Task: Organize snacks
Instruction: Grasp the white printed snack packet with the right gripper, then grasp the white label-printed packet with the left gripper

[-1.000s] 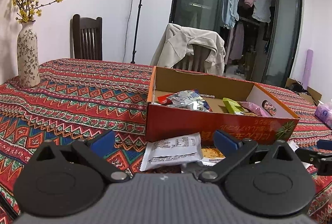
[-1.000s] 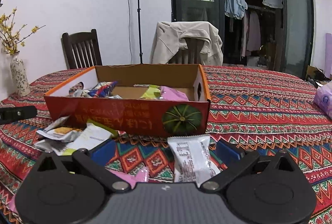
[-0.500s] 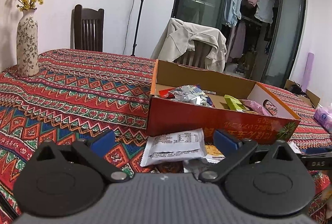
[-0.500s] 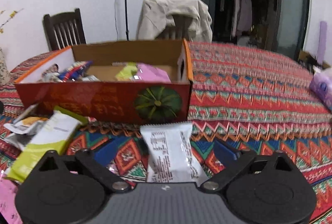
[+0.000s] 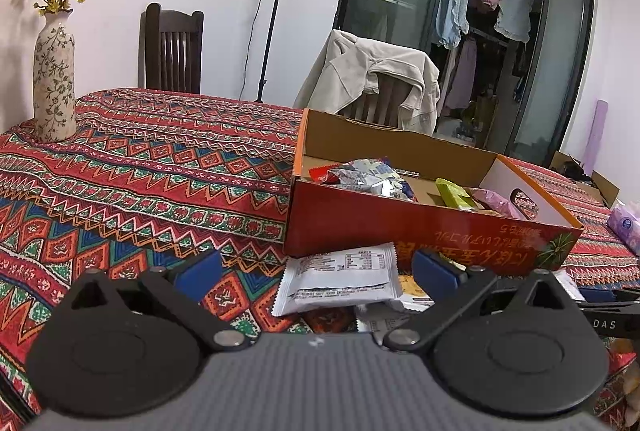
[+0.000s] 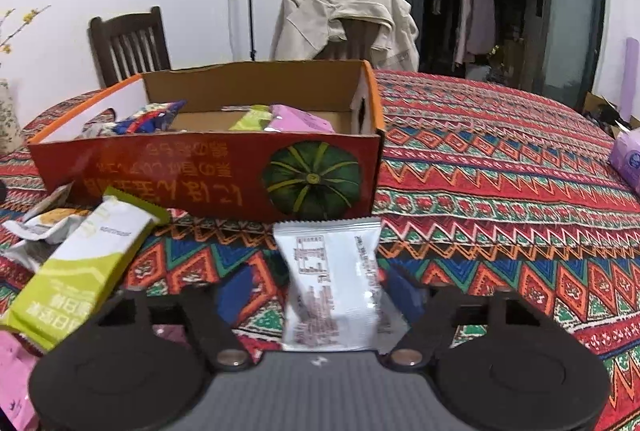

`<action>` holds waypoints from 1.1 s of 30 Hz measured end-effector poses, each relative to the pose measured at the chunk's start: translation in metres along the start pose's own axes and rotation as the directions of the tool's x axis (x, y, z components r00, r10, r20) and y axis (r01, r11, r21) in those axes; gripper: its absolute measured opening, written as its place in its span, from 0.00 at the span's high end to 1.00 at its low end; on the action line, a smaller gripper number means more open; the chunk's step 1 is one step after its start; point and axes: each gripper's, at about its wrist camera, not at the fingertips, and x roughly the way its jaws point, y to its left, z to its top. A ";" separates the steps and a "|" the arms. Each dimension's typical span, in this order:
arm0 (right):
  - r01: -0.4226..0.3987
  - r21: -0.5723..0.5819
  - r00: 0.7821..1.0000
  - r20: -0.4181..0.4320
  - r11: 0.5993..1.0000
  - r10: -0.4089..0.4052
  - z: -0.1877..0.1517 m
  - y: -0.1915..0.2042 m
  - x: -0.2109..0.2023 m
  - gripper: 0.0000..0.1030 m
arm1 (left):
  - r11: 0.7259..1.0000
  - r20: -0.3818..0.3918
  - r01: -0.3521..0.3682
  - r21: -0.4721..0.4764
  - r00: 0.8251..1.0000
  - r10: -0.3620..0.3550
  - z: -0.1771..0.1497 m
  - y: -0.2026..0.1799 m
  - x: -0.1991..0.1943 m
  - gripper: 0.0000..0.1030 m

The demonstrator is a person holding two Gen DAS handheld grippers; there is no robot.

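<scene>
Patterned red tablecloth (image 6: 500, 159), dim room, coat on a chair behind. Far left, the green sachet (image 6: 84, 267) lies beside loose wrappers. My left gripper (image 5: 316, 271) stands wide over a white packet (image 5: 340, 279), touching nothing. The orange box (image 6: 208, 167) sits mid-table, a few snacks already inside. My right gripper (image 6: 320, 287) is closing around the silver packet (image 6: 330, 279); its blurred fingers (image 6: 236, 289) look not quite on the packet yet. Risk: crinkly film slips or buckles and drops short of the box.
</scene>
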 end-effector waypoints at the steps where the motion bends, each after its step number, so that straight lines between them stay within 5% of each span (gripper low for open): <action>1: -0.007 -0.006 1.000 0.006 1.000 0.007 -0.001 0.001 -0.001 0.53 | 1.000 -0.001 -0.002 -0.001 1.000 0.002 0.000 0.000 0.000 0.00; 4: -0.009 -0.024 1.000 0.022 1.000 0.010 -0.001 0.005 -0.004 0.60 | 1.000 -0.002 -0.006 -0.007 1.000 0.006 0.000 0.001 0.000 0.00; 33: -0.067 0.026 0.976 0.211 0.997 0.060 -0.003 -0.007 -0.039 0.60 | 0.994 -0.149 -0.076 0.076 0.985 0.087 0.024 -0.030 0.039 0.00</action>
